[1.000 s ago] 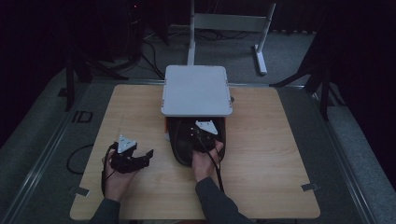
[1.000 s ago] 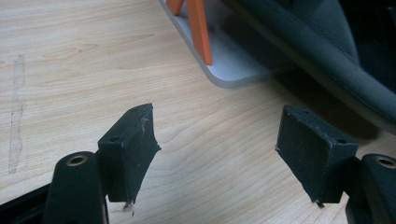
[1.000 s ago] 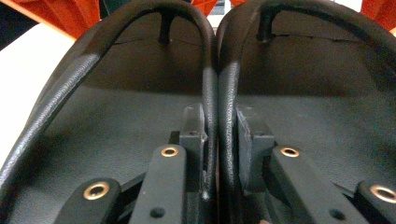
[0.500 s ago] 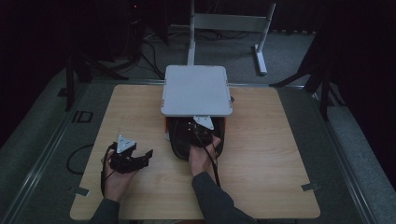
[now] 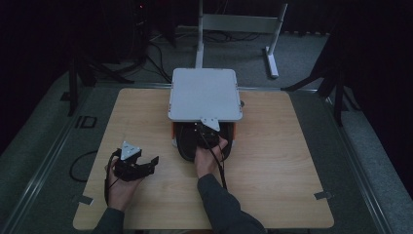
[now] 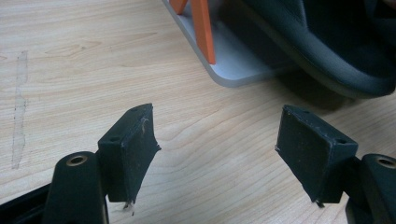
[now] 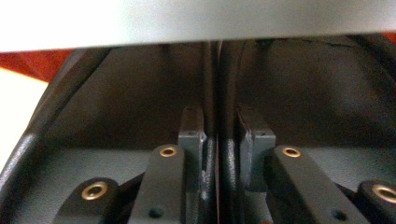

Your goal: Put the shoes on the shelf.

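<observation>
- Black and rounded, a shallow tray-like thing (image 5: 187,144) sits at the middle of the pale wooden desk (image 5: 272,165), partly tucked under a flat grey platform (image 5: 204,92) that stands on orange legs (image 6: 203,28); what it is exactly I cannot tell.
- Right gripper (image 5: 207,129) reaches forward under the platform's near edge, its grey plate just at that edge. In the right gripper view its jaws stand nearly closed on a thin upright black wall (image 7: 215,135) that runs between them, so they appear clenched on that part of the black thing.
- My reading: the hold is on a thin rib because it gives a firm pinch for sliding the thing in or out beneath the low grey top, where a grasp from above has no room.
- Left gripper (image 5: 134,165) rests low on the desk, well apart to the left; its jaws are released and wide, with bare wood between them. It looks parked, out of the way yet aimed toward the platform.
- Seen from the high view, the black thing's long axis seems to run from the person toward the far side, its rounded near end pointing back at the person.
</observation>
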Available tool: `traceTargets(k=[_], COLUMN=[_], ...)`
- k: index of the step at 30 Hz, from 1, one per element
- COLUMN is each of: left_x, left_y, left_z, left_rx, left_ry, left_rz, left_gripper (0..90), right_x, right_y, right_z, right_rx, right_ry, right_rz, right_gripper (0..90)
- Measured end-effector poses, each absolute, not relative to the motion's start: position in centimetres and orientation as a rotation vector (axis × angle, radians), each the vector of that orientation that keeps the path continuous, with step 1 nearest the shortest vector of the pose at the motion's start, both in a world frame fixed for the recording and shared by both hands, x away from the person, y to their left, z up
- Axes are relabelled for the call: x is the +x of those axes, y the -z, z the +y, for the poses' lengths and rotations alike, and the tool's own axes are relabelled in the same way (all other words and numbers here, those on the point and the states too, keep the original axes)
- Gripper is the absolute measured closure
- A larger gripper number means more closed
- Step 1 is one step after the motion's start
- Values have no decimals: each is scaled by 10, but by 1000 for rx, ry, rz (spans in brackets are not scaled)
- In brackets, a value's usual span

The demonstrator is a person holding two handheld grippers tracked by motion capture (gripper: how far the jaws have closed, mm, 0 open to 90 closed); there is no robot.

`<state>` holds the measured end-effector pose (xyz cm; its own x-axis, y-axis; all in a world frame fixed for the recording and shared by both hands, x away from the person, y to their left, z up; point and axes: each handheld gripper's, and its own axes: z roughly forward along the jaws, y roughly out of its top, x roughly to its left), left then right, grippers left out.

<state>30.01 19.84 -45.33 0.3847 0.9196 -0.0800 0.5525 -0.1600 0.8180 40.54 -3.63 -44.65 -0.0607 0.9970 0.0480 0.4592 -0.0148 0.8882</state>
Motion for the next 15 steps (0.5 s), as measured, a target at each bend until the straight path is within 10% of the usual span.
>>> traceTargets(k=[15], left_x=[300], left_y=[453], left_z=[200], left_rx=[1833], left_ry=[-573], left_rz=[1277], left_gripper=[279], right_x=[416], right_y=[444], right_z=[-31], right_rx=[1543], right_ry=[-1025], right_rz=[1552], right_gripper=[735])
